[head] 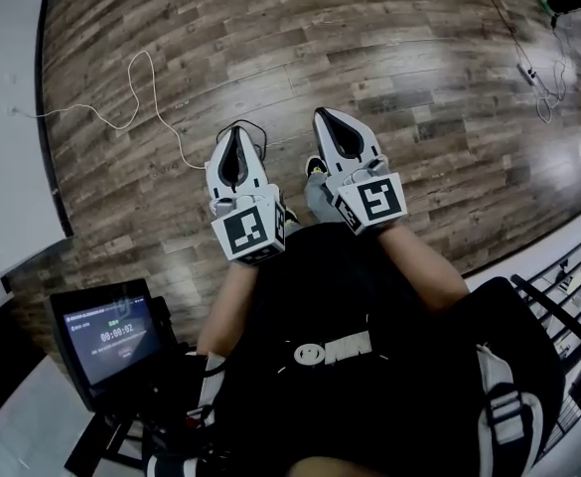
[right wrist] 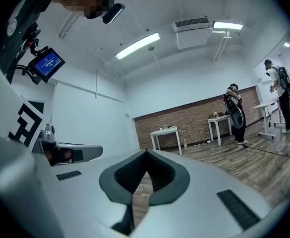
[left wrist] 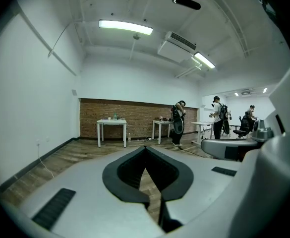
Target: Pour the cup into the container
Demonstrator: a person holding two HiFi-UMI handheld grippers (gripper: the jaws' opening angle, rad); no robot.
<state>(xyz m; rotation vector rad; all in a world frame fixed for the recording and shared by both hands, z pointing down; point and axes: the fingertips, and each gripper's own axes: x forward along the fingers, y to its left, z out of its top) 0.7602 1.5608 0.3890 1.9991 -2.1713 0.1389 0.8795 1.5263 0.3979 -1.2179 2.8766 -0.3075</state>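
Now L gripper (head: 234, 137), R gripper (head: 327, 120); both closed

Held side by side ahead of the chest (head: 369, 296), the left gripper (head: 234, 155) and right gripper (head: 336, 135) point forward, jaws closed, empty.

The person is wearing a black shirt (head: 369, 296) bearing a white logo (head: 332, 350), with a grey-and-white strap (head: 504, 405) lying over it. The left gripper (head: 236, 133) and right gripper (head: 323, 117) are showing white shells, black jaw linings and black-and-white marker cubes.
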